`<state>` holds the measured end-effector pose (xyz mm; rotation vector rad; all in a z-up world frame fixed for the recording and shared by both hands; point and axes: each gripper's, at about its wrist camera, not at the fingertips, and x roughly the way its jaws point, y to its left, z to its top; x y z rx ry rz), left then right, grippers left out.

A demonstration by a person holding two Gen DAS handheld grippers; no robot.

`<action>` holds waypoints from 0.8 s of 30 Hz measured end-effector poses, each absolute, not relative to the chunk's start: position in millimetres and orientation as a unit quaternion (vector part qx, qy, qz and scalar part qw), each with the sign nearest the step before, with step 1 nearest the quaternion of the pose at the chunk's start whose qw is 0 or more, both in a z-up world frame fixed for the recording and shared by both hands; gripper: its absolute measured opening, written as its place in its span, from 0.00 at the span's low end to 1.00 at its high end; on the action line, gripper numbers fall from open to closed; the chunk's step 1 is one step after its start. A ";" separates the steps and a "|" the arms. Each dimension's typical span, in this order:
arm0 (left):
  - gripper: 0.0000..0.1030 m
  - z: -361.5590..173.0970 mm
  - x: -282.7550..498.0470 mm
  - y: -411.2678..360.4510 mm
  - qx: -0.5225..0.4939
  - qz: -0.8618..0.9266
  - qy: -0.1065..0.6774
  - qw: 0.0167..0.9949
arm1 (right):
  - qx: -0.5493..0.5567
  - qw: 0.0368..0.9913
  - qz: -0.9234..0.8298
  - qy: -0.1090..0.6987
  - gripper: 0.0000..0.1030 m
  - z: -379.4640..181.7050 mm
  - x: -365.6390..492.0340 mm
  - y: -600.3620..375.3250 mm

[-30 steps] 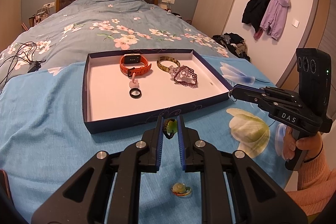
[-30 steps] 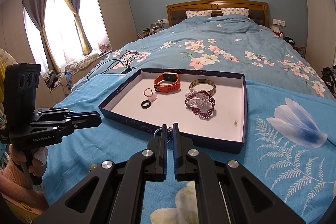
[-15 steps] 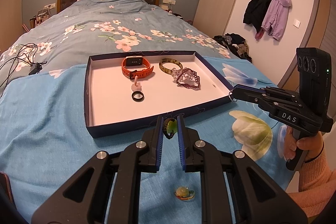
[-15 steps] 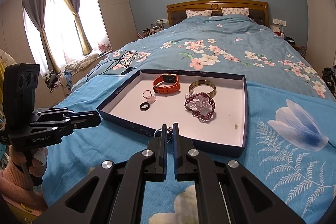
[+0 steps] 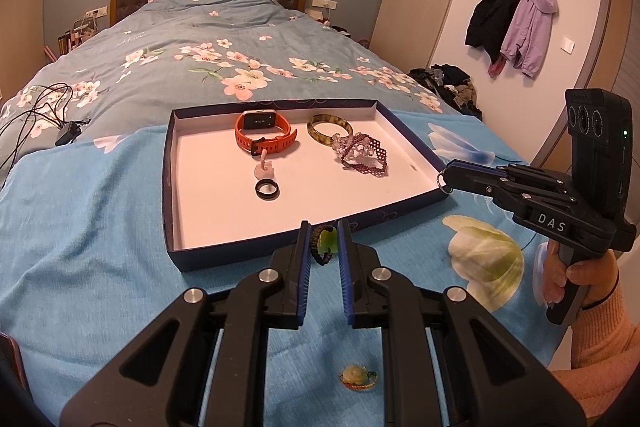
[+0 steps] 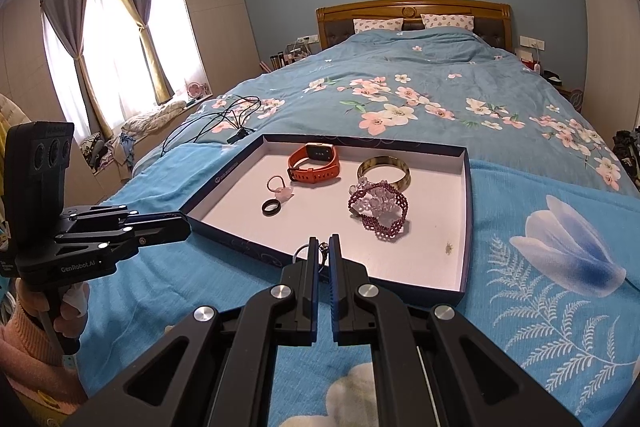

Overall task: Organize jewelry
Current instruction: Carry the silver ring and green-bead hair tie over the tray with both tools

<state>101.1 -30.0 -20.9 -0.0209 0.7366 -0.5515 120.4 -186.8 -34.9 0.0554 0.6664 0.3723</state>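
My left gripper (image 5: 324,231) is shut on a green stone charm (image 5: 326,242) on a dark braided cord, held just in front of the near wall of the dark blue tray (image 5: 168,187). At the tray's right corner my right gripper (image 5: 447,175) is shut on a thin silver ring (image 5: 441,183). The right wrist view shows that gripper (image 6: 322,241) pinching the silver ring (image 6: 302,251) over the tray's (image 6: 469,219) near wall. Inside the tray lie an orange watch (image 5: 264,135), a bangle (image 5: 329,129), a purple beaded bracelet (image 5: 362,155), a pink ring (image 5: 264,169) and a black ring (image 5: 267,189).
A second green stone charm (image 5: 358,377) lies on the blue blanket below my left gripper. Black cables (image 5: 40,107) sprawl on the bed at far left. A person's hand (image 5: 580,279) in an orange sleeve holds the right gripper's handle. The bed's right edge is close.
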 end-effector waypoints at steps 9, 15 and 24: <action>0.13 -20.3 108.3 -29.9 -0.007 -0.264 0.355 0.897 | 0.026 0.927 0.180 0.328 0.03 -35.1 132.7 -188.3; 0.13 -19.9 112.3 -30.7 -0.005 -0.263 0.357 0.896 | 0.027 0.927 0.179 0.329 0.03 -36.1 139.1 -190.8; 0.13 -20.0 118.7 -31.7 -0.004 -0.263 0.358 0.896 | 0.024 0.926 0.174 0.334 0.03 -41.0 151.3 -191.3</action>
